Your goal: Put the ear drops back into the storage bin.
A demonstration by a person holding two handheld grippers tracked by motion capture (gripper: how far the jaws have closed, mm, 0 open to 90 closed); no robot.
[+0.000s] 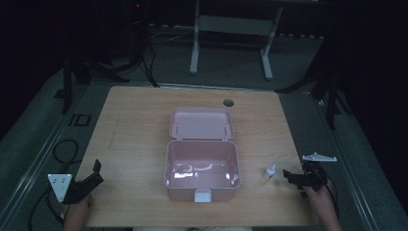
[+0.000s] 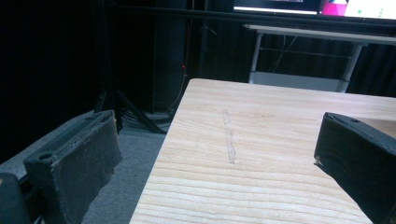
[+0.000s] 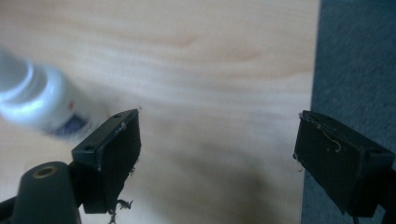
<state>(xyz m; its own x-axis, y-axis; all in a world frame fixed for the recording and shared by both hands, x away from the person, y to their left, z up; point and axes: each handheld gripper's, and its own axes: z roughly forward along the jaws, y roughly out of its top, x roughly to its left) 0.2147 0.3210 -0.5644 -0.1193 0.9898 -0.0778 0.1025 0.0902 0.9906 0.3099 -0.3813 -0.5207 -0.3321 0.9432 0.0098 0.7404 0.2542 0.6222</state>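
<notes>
The right gripper (image 3: 217, 140) is hanging over the wooden table (image 3: 210, 60) with its jaws standing wide apart and nothing between them. A small white bottle (image 3: 35, 100), blurred, is lying just outside the left jaw, apparently touching it.

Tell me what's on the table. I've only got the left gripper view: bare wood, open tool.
Observer: A pink box sits in the middle of the table, its lid swung open behind it.
Operator: Anything inside?
Observer: It looks empty, just glare on its floor.
Operator: Where's the right tool?
Observer: The right tool is near the table's right edge, jaws open, and a small white bottle stands just beyond its tips, not gripped.
</notes>
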